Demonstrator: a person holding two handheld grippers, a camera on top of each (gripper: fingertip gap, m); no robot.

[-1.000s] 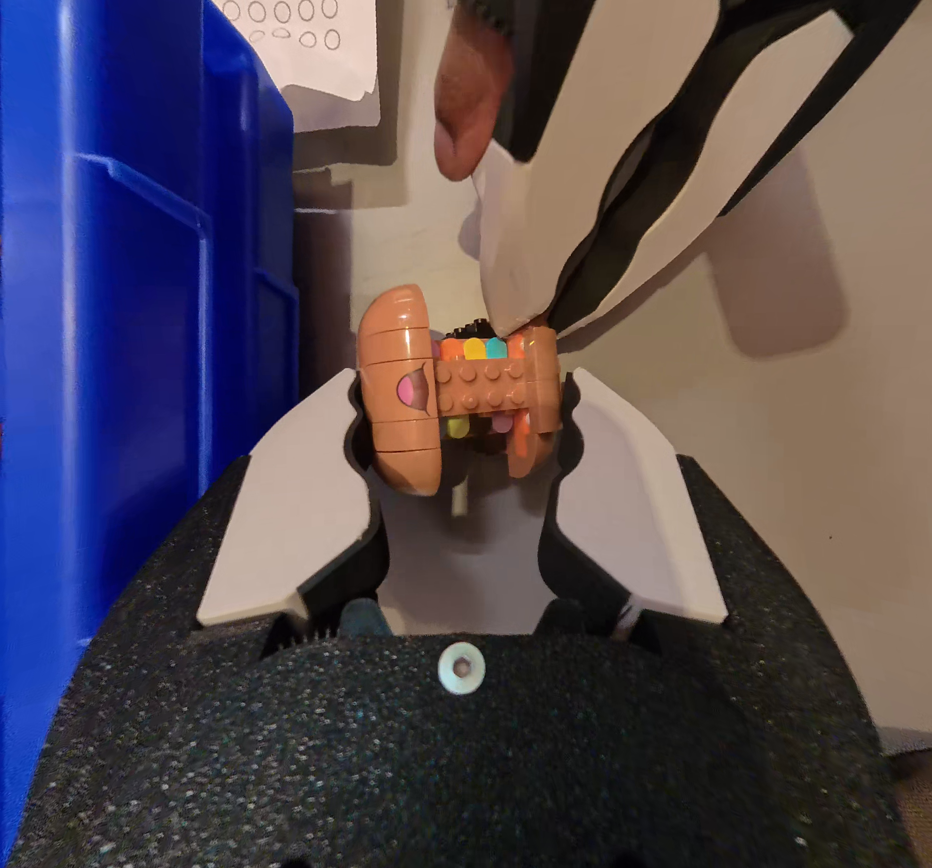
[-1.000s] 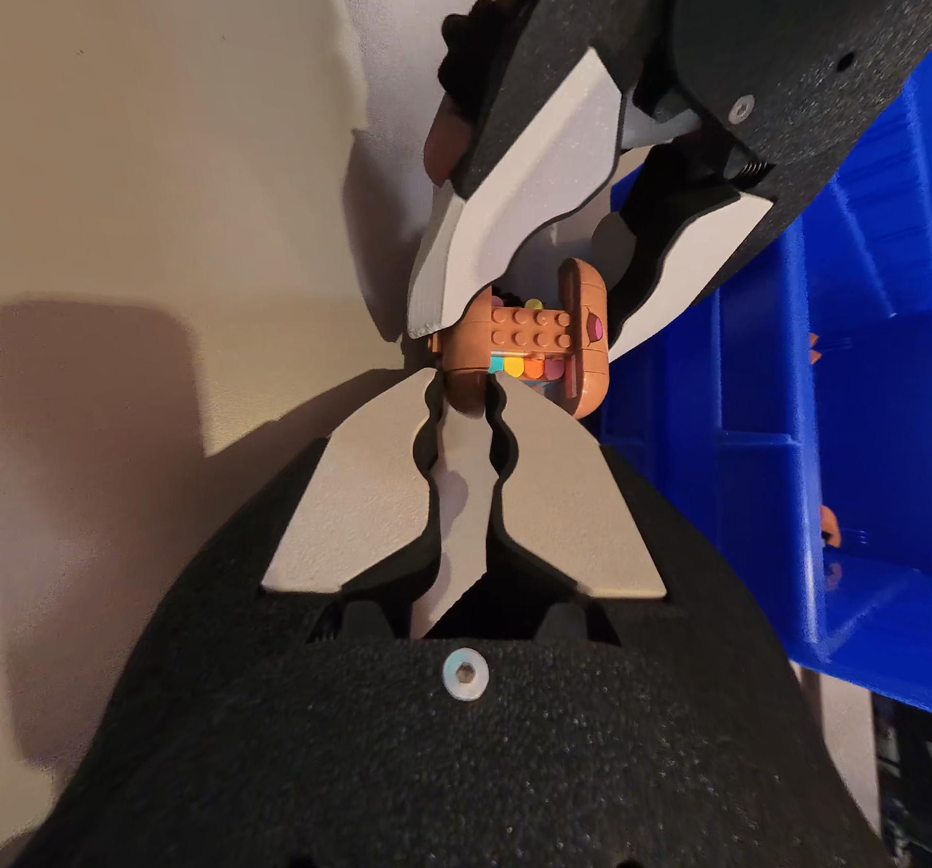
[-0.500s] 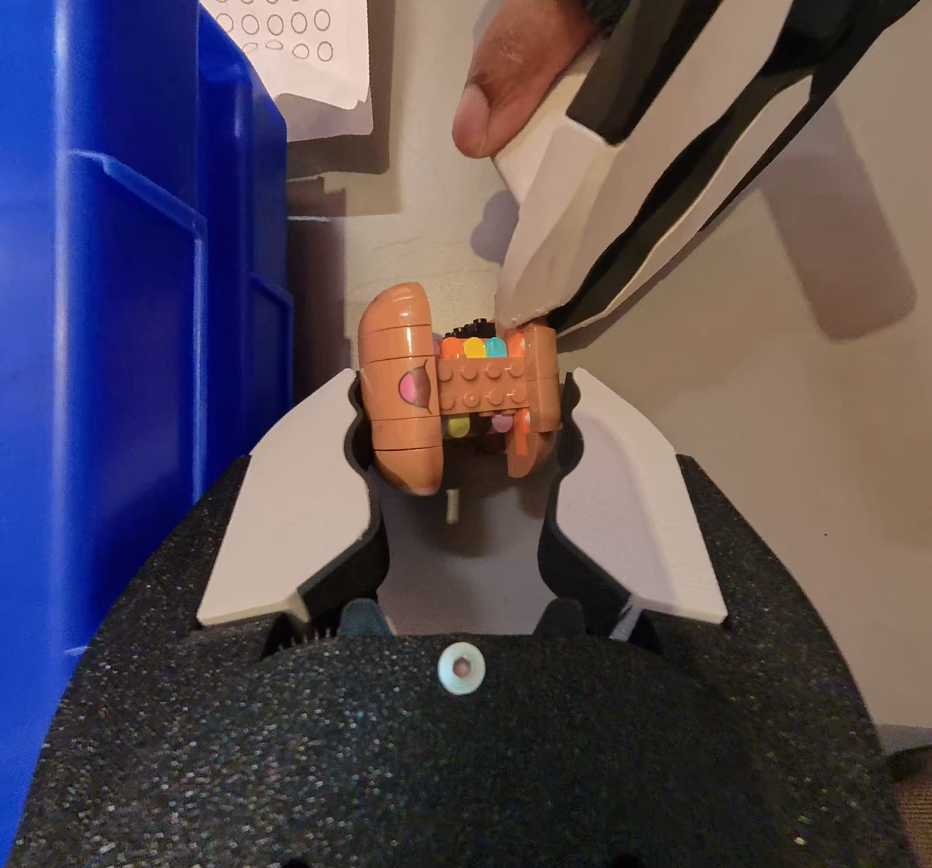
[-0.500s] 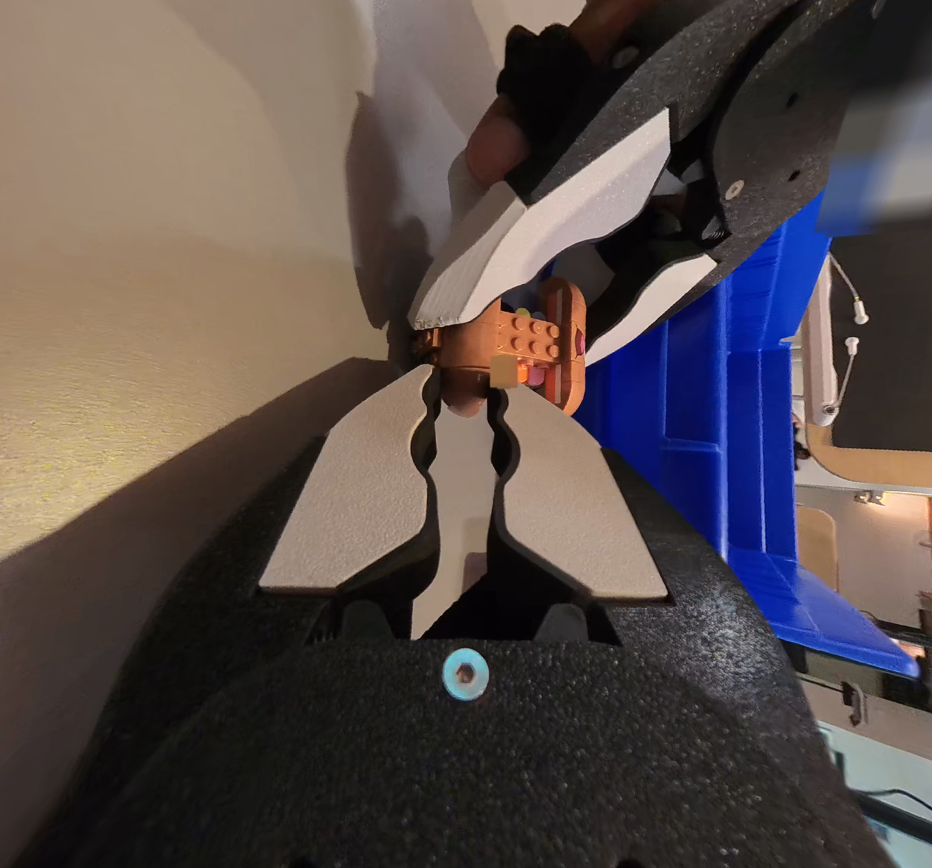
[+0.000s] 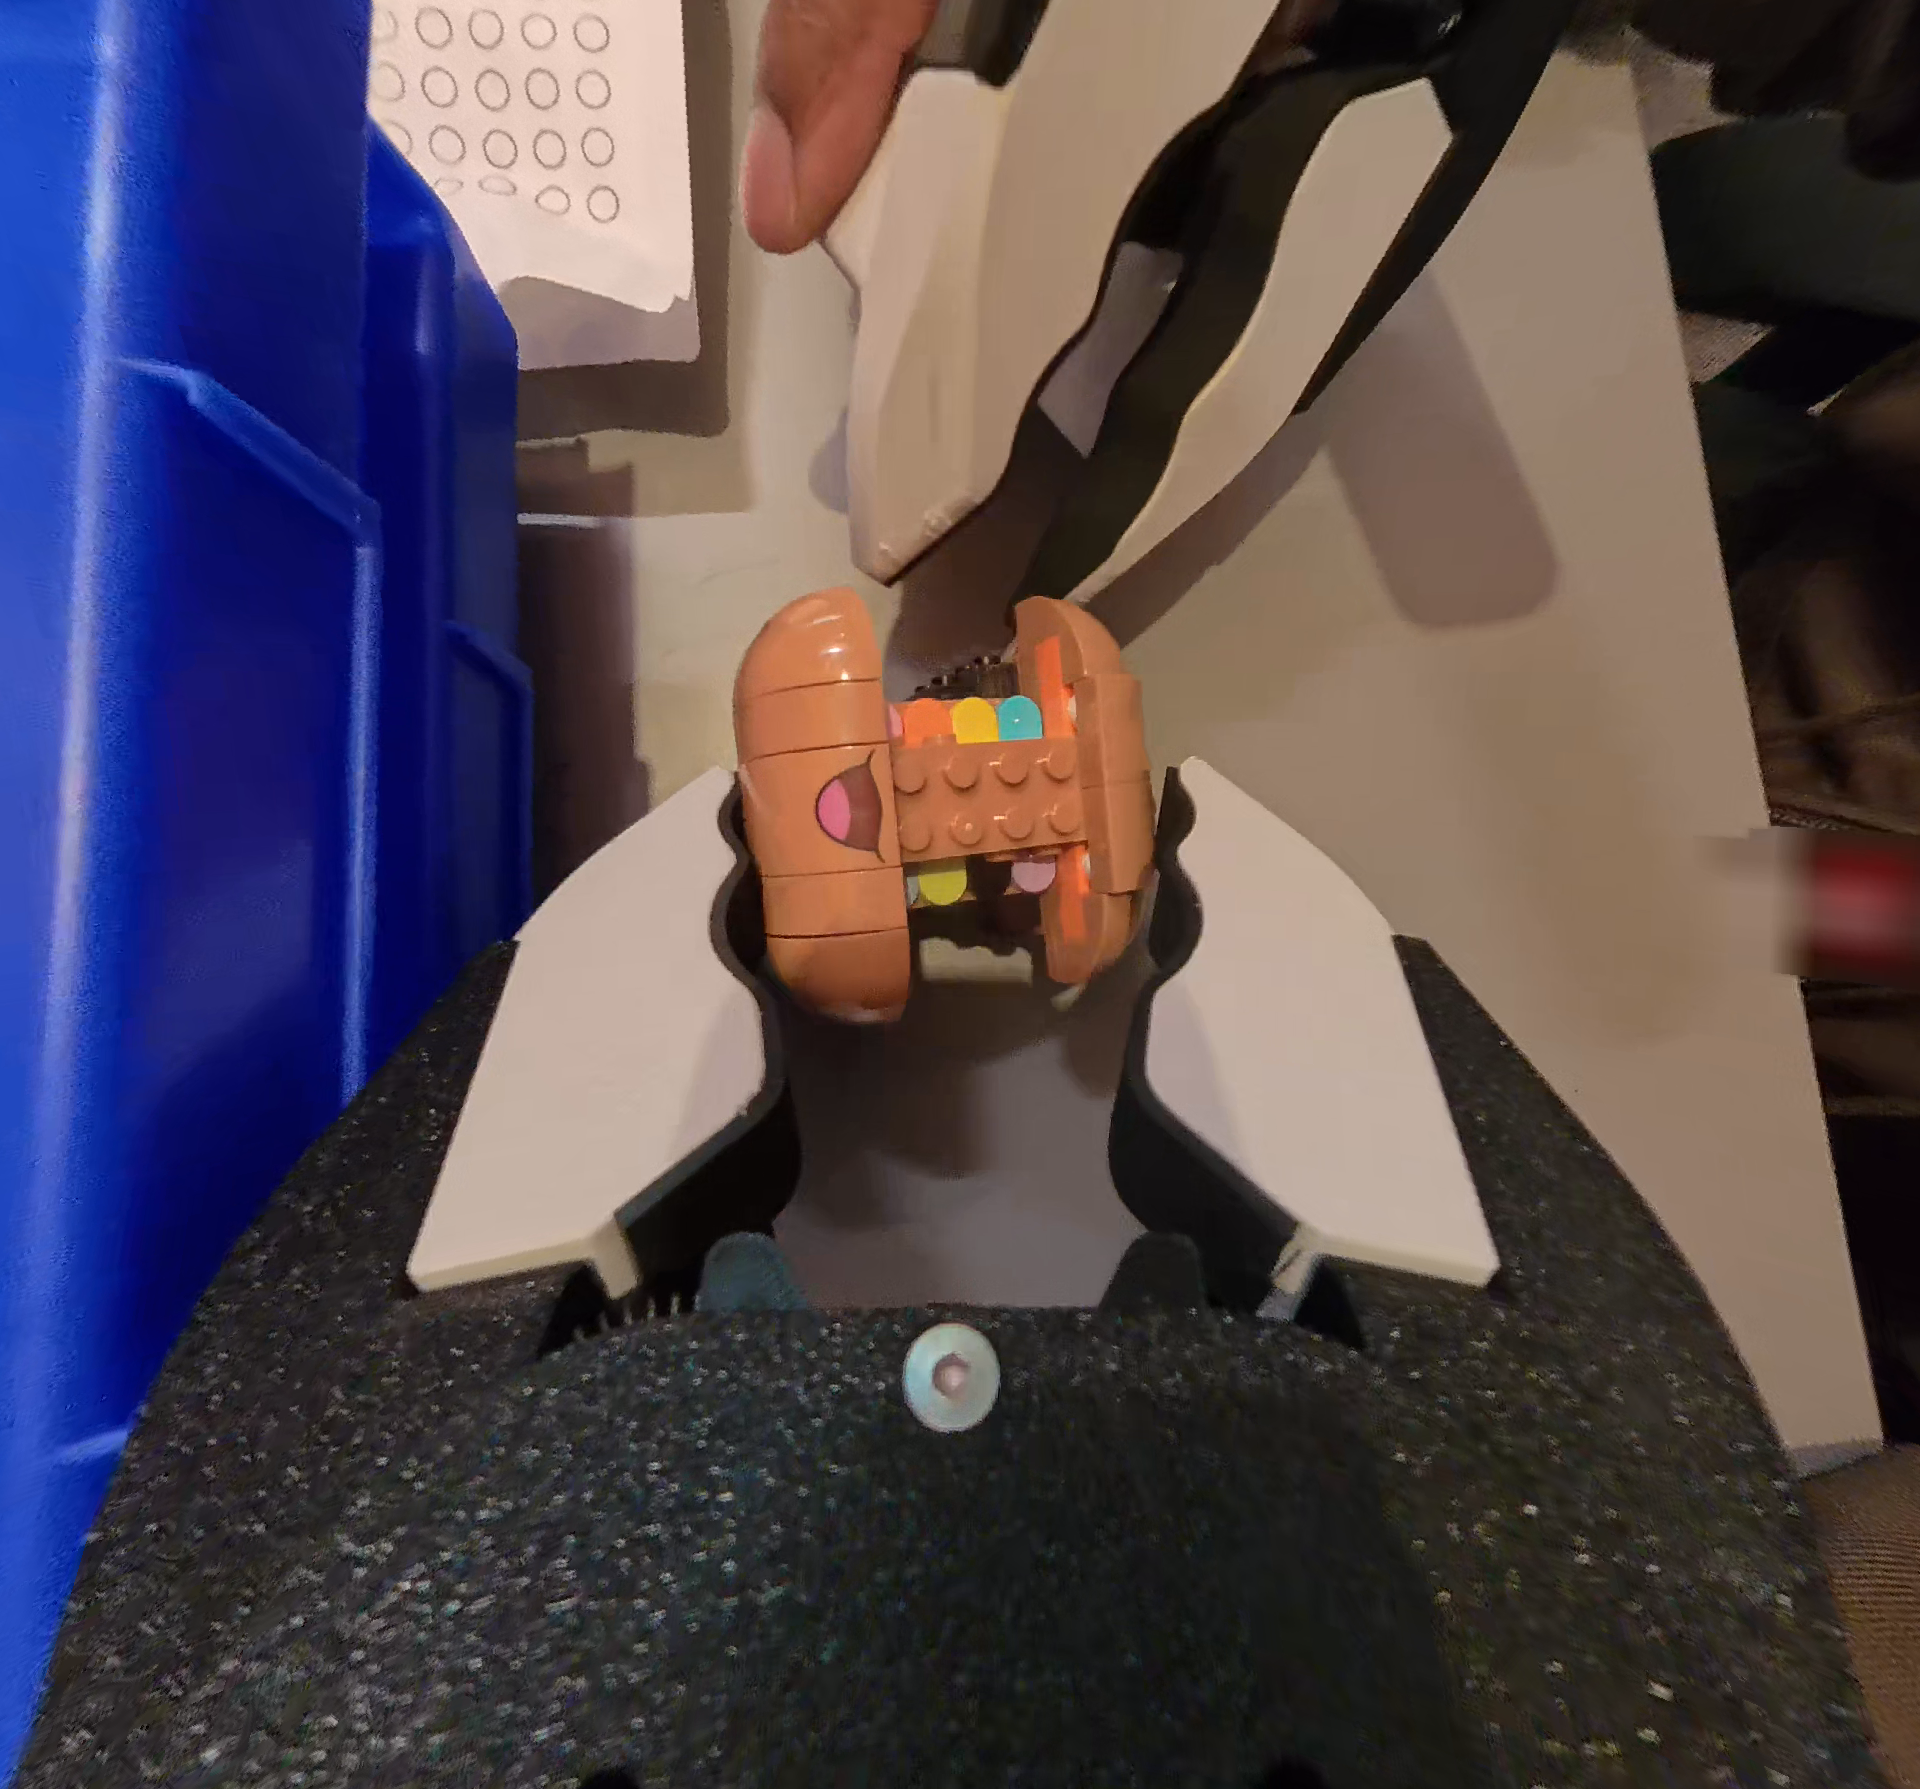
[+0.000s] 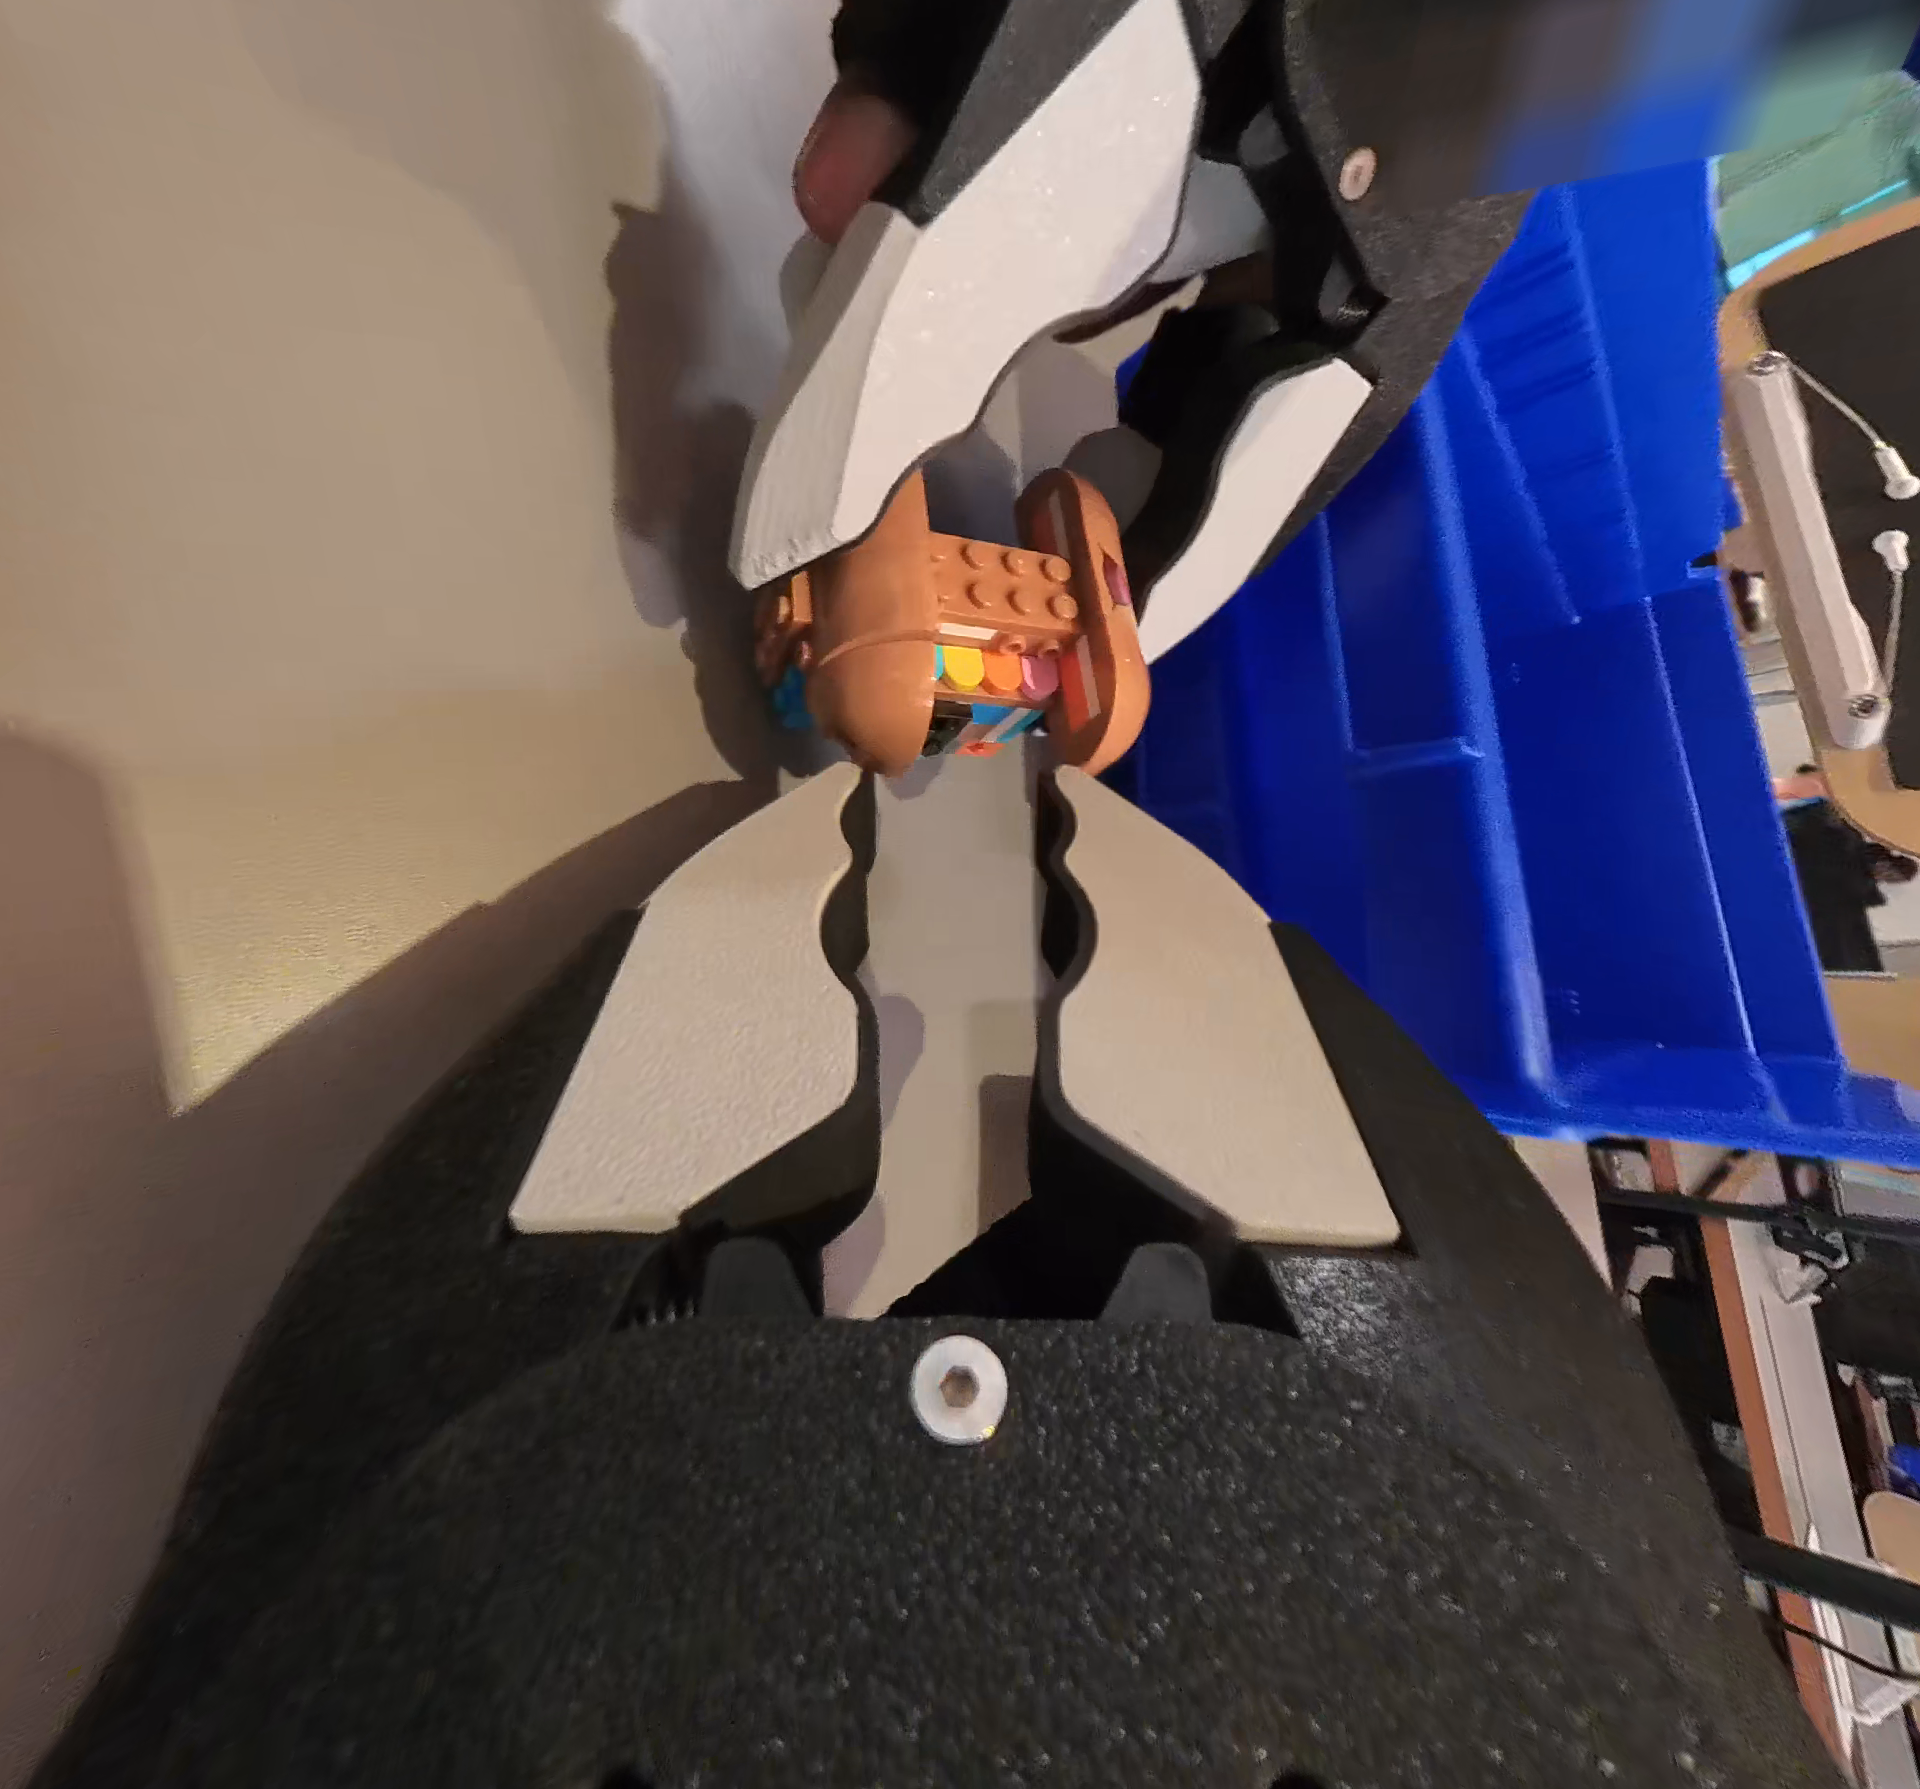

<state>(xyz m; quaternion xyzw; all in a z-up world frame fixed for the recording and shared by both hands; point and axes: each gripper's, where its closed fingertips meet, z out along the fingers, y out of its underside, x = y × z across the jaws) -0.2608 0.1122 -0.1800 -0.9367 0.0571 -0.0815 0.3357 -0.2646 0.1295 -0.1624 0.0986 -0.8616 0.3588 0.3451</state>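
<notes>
Left gripper [image 5: 951,794] clamped across a brick toy [image 5: 940,804], one white finger on each rounded tan end, toy held off the table [image 5: 1403,700]. Tan studded plate across the toy's middle; orange, yellow, teal and pink tiles along it.

Right gripper [image 6: 951,778] parted a little, empty, tips just short of the toy [image 6: 956,638]. In the left wrist view, its tips [image 5: 997,565] just above the toy; touching or not, cannot tell.

Pale cream tabletop, matte, crossed by hard shadows of both grippers. Blue bin [image 5: 208,596] just beside the toy, on the left gripper's side. Behind the bin, a white sheet [image 5: 540,108] printed with rows of small circles, lying flat. A fingertip [image 5: 821,77] against the right gripper's body. Past the table edge in the right wrist view, dim clutter of frames and cables [image 6: 1818,1272].
</notes>
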